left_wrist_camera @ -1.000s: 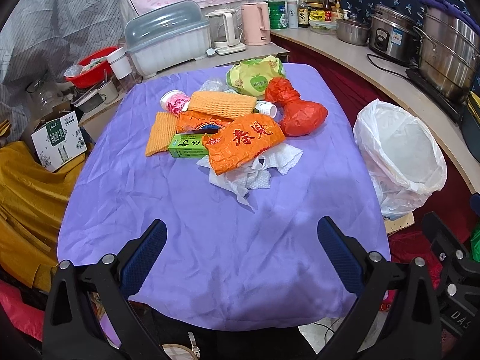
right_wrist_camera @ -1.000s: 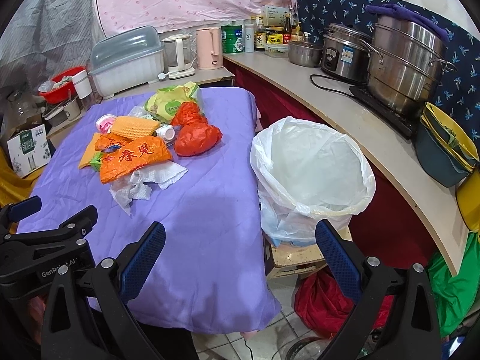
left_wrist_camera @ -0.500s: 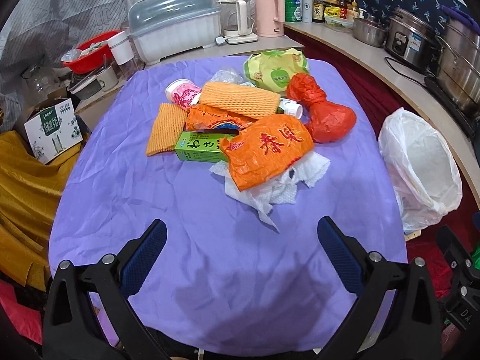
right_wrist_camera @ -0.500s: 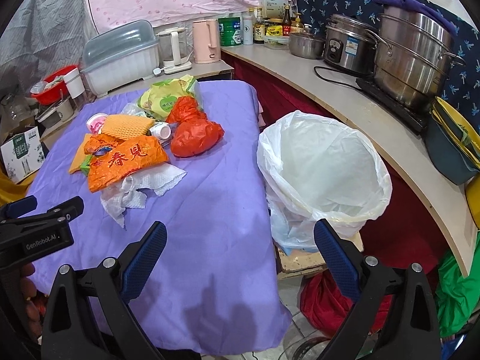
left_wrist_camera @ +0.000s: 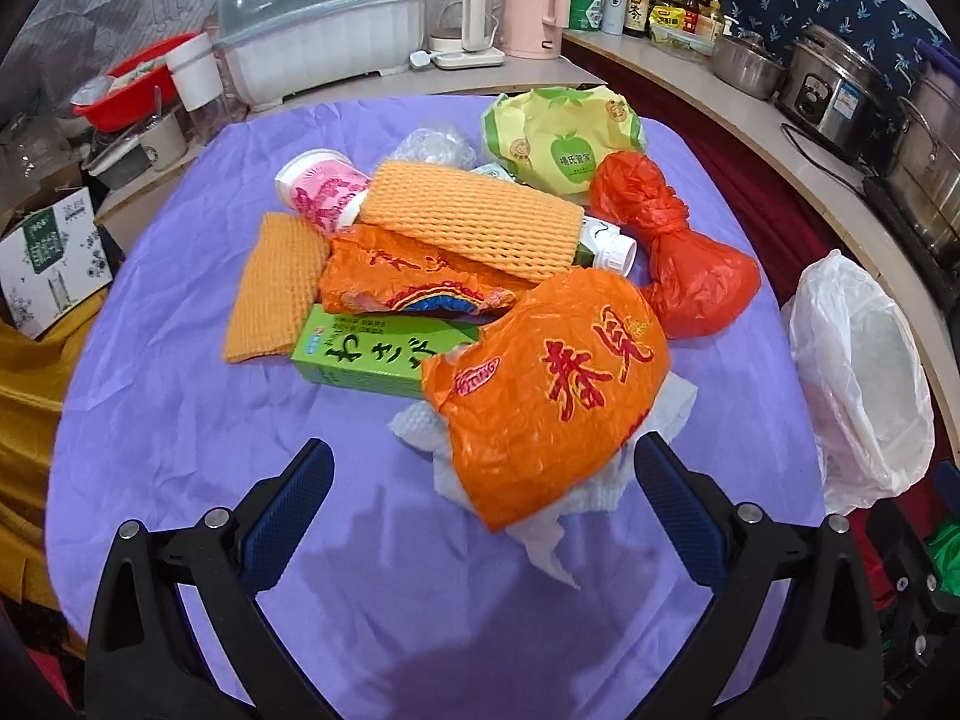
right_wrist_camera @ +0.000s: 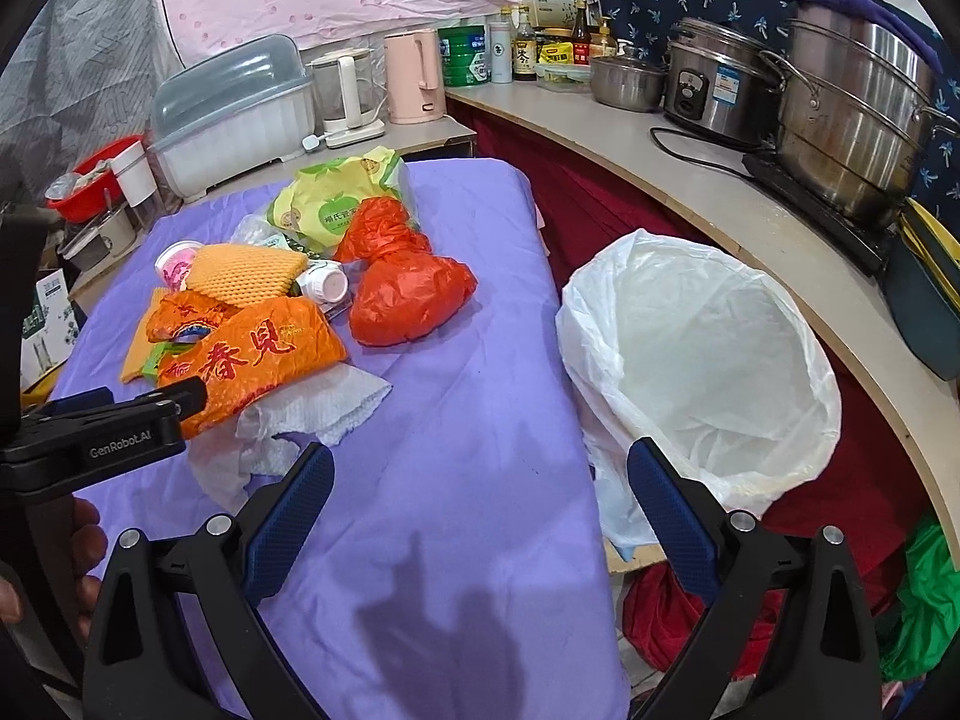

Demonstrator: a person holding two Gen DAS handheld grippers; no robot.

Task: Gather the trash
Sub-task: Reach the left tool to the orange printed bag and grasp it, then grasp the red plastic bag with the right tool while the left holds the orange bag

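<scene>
The left gripper (left_wrist_camera: 483, 480) and right gripper (right_wrist_camera: 480, 483) are both hovering with jaws spread wide (nothing between them).

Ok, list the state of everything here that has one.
Left gripper: open, empty, at the orange bag.
Right gripper: open, empty.
Bin liner: open, looks empty.
Red bag: knotted shut.
Orange bag: crumpled, lying on the tissue.
Tissue: crumpled.
Green box: lying flat.
White bottle: capped, on its side.
Pink cup: on its side.
</scene>
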